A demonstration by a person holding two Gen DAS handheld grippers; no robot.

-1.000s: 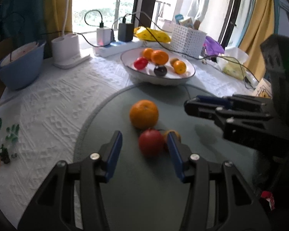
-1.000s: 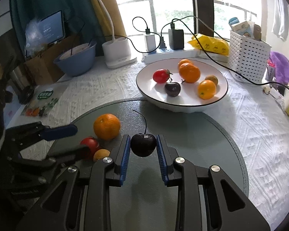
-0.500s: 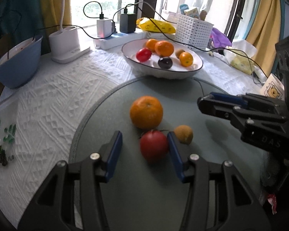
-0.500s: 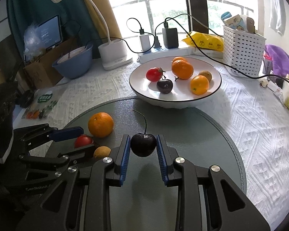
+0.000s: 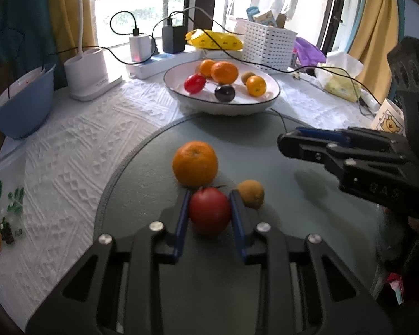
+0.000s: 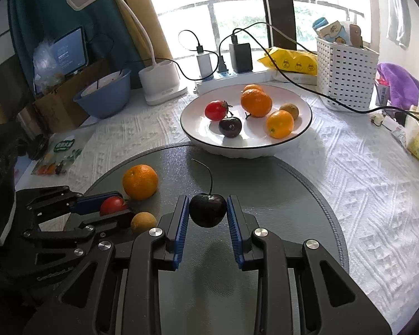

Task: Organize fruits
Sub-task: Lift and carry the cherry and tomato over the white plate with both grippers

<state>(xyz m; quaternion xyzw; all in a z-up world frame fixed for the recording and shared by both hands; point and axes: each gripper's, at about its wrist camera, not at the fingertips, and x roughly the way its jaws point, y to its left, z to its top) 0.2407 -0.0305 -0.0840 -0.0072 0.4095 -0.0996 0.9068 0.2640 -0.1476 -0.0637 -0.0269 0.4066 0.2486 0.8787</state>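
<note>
Left gripper (image 5: 209, 210) had just closed its jaws on the red tomato (image 5: 209, 209) on the grey mat (image 5: 142, 195), right gripper (image 6: 207, 212) clamped the dark cherry (image 6: 207, 209), white bowl (image 6: 198, 136) straight ahead of both

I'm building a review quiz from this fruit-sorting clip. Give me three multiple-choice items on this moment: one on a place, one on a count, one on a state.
1. Where does the large orange lie?
A. in the white bowl
B. on the grey mat
C. in the blue basin

2. How many fruits are in the white bowl?
A. three
B. nine
C. six

3. What does the left gripper hold?
A. a red tomato
B. nothing
C. a banana

Key: 1 B, it sits on the grey mat; 2 C, six show in the right wrist view; 3 A, its fingers press the red tomato.
</note>
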